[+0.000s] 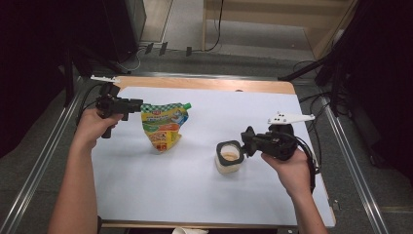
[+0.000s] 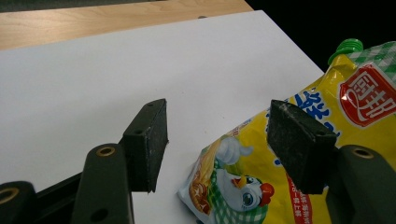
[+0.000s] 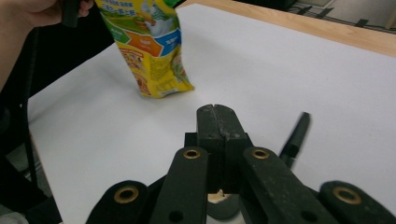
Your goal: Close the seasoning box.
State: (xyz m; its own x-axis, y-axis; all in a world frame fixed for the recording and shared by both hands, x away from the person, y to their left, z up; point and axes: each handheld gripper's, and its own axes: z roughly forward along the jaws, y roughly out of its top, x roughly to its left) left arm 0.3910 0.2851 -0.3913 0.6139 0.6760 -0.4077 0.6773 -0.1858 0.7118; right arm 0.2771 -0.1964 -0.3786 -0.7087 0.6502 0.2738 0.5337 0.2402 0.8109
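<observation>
A yellow and green pouch (image 1: 163, 126) (image 2: 243, 186) (image 3: 149, 51) with a green cap (image 1: 187, 106) (image 2: 348, 46) stands on the white sheet (image 1: 195, 180). My left gripper (image 1: 139, 104) (image 2: 218, 106) is open at the pouch's top left corner. Its right jaw is in front of the pouch and the left jaw is over bare sheet. A small pale jar (image 1: 229, 158) with a dark rim sits right of centre. My right gripper (image 1: 245, 141) (image 3: 215, 108) is shut, its tips at the jar's right rim. A sliver of the jar (image 3: 218, 196) shows under the jaws.
A thin black piece (image 3: 294, 137), blurred, sticks up just right of the right jaws. The white sheet covers a wooden table (image 1: 204, 84) with metal rails at both sides. Cables and dark stands lie on the floor beyond the far edge.
</observation>
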